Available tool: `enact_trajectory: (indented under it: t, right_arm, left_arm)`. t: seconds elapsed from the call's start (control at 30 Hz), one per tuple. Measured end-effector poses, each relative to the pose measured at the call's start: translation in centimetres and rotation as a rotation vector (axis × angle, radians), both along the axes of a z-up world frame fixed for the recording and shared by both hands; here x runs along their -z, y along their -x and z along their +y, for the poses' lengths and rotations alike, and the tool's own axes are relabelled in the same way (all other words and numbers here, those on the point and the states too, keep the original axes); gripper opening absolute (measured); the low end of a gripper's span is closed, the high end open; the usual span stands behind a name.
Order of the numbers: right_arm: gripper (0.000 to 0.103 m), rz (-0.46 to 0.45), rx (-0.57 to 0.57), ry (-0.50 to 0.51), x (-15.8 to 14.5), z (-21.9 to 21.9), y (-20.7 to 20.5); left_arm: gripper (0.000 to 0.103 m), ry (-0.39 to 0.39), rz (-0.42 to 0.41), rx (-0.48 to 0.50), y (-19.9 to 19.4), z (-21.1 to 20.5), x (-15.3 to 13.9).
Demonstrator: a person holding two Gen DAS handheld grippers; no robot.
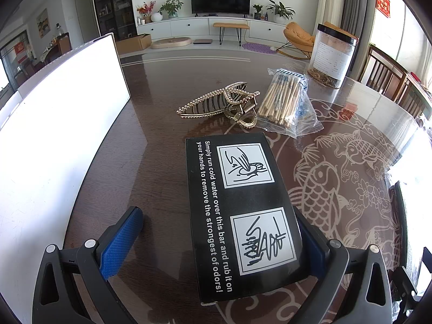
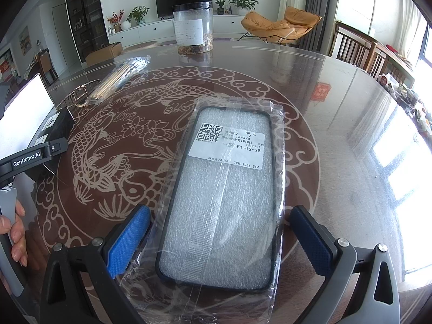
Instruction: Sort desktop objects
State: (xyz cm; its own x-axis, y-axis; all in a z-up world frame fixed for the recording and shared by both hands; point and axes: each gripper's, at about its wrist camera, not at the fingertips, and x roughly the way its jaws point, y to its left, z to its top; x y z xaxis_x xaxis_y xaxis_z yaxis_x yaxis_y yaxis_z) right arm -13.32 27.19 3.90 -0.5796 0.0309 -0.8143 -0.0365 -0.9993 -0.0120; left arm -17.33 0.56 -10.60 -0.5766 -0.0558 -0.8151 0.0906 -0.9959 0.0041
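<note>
The black box (image 1: pixel 243 210) lies flat on the desk (image 1: pixel 151 124), just in front of the gold hair claw (image 1: pixel 221 104), and is straddled by the left hand-held gripper (image 1: pixel 221 243) — fingers spread wide, one pad against its side, the other well clear. The bagged phone case (image 2: pixel 224 197) is bracketed likewise by the right hand-held gripper (image 2: pixel 224 243), fingers apart — seemingly lined up for a grasp across the narrow width

My L wrist cam sits low, close over the table (image 1: pixel 162 86), facing the jar (image 1: pixel 333 54); R cam likewise, further right. Both share jar (image 2: pixel 193 27).
</note>
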Motion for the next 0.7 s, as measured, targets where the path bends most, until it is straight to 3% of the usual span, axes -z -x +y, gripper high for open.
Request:
enact_trajectory:
  t: [0.7]
  right_arm:
    - [0.103, 0.000, 0.000, 0.000, 0.03, -0.02, 0.07]
  left_arm:
    - [0.103, 0.001, 0.000, 0.000, -0.13, 0.00, -0.06]
